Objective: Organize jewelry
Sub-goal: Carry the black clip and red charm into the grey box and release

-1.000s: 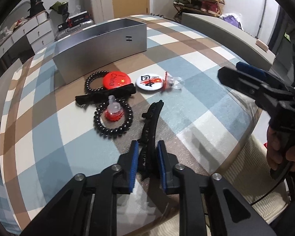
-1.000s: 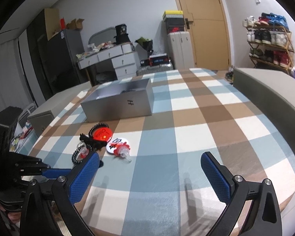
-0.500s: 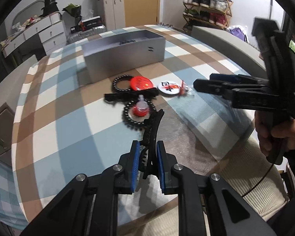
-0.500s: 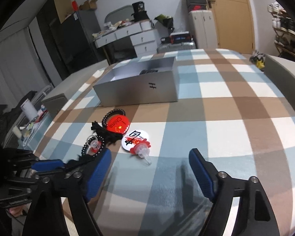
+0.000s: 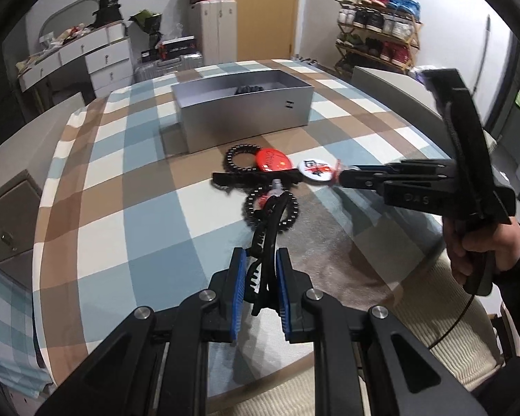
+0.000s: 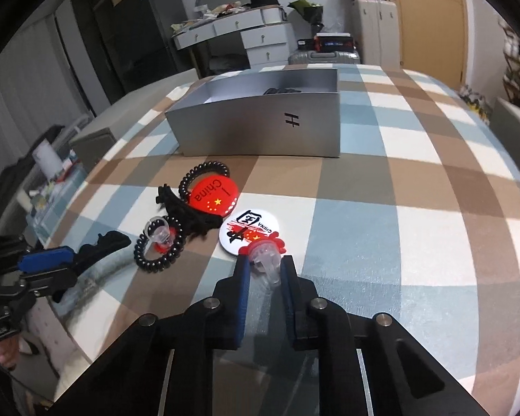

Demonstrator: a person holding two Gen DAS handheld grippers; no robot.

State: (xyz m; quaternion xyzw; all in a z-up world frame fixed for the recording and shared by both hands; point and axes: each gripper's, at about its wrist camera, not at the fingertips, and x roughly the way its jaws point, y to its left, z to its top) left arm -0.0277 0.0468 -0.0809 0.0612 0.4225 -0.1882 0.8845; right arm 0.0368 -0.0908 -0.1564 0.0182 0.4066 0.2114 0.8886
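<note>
One dark item [image 6: 281,91] inside silver box [image 6: 260,131].

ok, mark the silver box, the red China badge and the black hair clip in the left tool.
silver box [image 6: 260,131], right wrist view, front wall.
red China badge [image 6: 213,197], right wrist view, centre of face.
black hair clip [image 5: 270,222], left wrist view, mid-spine ahead of the pads.

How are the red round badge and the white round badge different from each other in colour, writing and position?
The red badge has a red face with "China" and yellow stars; the white badge has a white face with black characters and red marks. The red badge overlaps a black coil hair tie; the white badge lies nearer the right gripper, touching the red ring toy it closes on. Both are round and lie flat on the checked cloth.
</note>
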